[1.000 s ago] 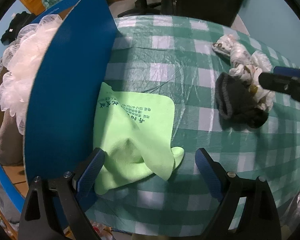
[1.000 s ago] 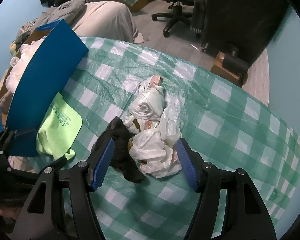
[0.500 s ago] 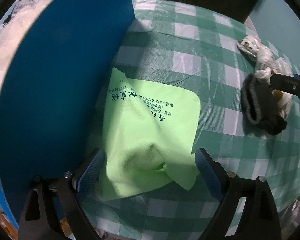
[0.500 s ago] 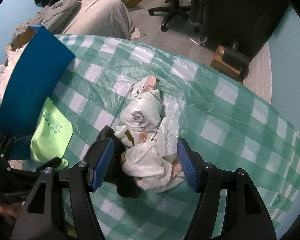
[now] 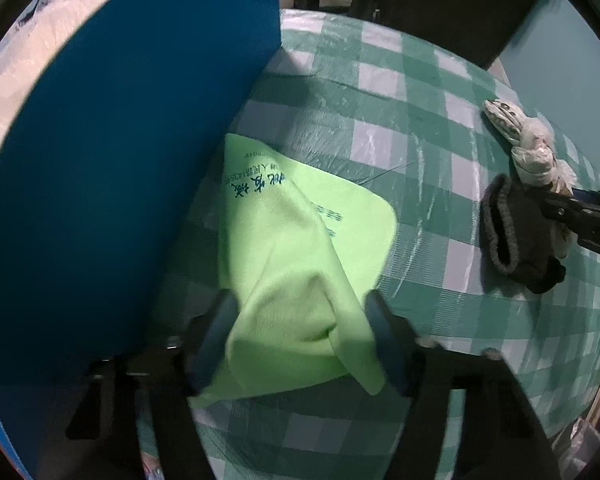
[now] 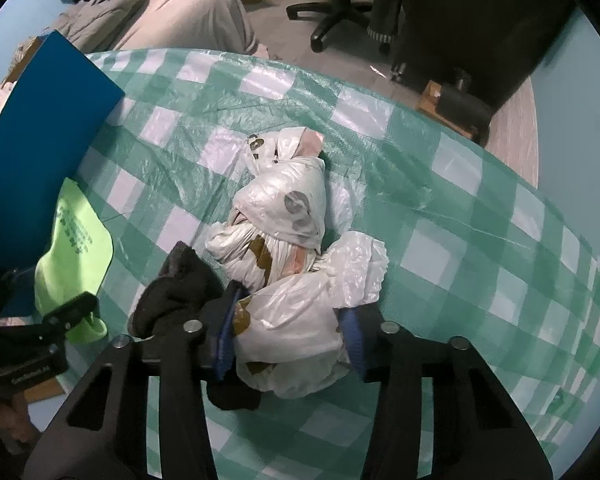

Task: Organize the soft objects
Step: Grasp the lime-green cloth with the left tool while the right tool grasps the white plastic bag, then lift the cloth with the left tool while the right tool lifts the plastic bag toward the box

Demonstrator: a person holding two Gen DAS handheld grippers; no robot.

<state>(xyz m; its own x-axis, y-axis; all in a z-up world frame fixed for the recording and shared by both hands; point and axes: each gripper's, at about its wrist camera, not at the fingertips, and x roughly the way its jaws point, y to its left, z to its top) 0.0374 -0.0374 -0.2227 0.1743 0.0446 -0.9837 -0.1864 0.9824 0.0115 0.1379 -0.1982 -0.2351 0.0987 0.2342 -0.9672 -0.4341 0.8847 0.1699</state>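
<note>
A lime-green cloth (image 5: 300, 264) with printed text lies on the checked tablecloth beside a blue flap. My left gripper (image 5: 300, 332) has its jaws closed in on the cloth's raised near fold. The cloth also shows in the right wrist view (image 6: 76, 256). A crumpled white plastic bag bundle (image 6: 292, 264) lies mid-table, with a dark sock (image 6: 180, 292) against its left side. My right gripper (image 6: 290, 336) is closed on the near lobe of the bag. The bag (image 5: 528, 148) and the sock (image 5: 516, 240) show at the right of the left wrist view.
A blue flap (image 5: 120, 160) of a box stands at the table's left edge, with white mesh puffs (image 5: 28, 52) behind it. The table (image 6: 440, 208) wears a green and white checked plastic cover. An office chair (image 6: 336, 4) and dark furniture stand beyond the far edge.
Both grippers moved forward and closed. The left jaws came together on the green cloth's fold. The right jaws came together on the white plastic bag.
</note>
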